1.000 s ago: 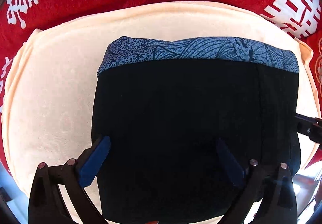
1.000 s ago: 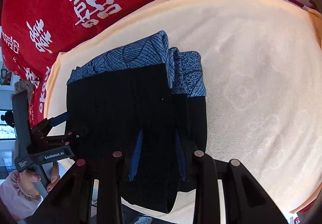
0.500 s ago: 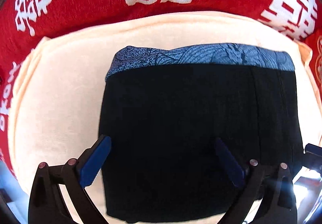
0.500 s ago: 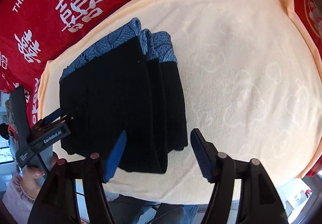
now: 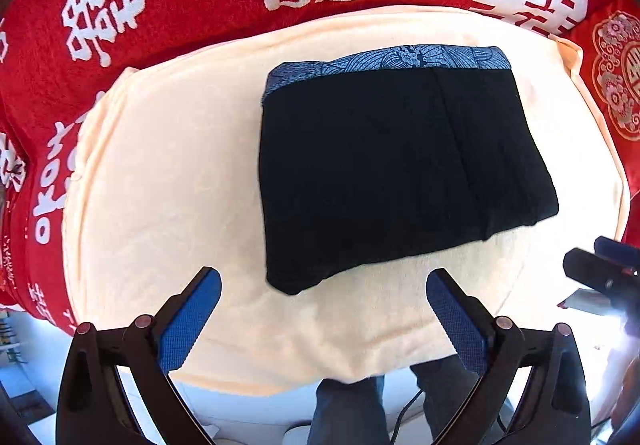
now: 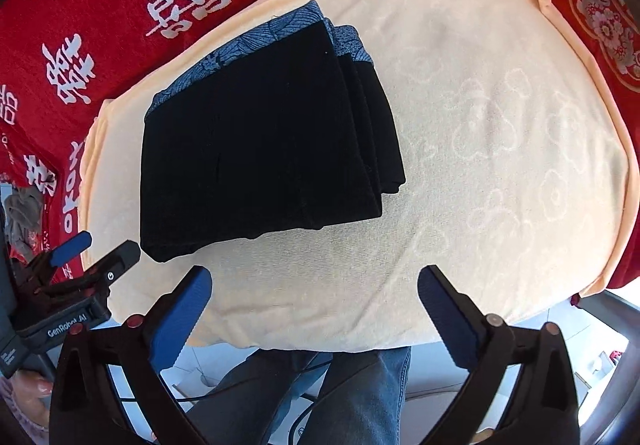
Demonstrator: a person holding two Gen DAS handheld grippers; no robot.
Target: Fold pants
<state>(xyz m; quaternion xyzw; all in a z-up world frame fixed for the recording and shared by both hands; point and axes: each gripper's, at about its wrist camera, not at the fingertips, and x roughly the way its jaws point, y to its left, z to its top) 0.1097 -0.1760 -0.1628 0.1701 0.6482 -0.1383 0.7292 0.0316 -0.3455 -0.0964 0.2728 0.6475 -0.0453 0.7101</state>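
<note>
On the peach cloth [image 5: 168, 173] covering the bench lie the folded black pants [image 5: 392, 173], touching neither gripper; left gripper [image 5: 324, 309] and right gripper [image 6: 314, 305] fingers spread apart, holding nothing.

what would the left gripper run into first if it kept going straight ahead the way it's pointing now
Probably the near edge of the folded black pants. The open left gripper points at them across bare cream towel; if angled low, it may meet the towel first.
</note>
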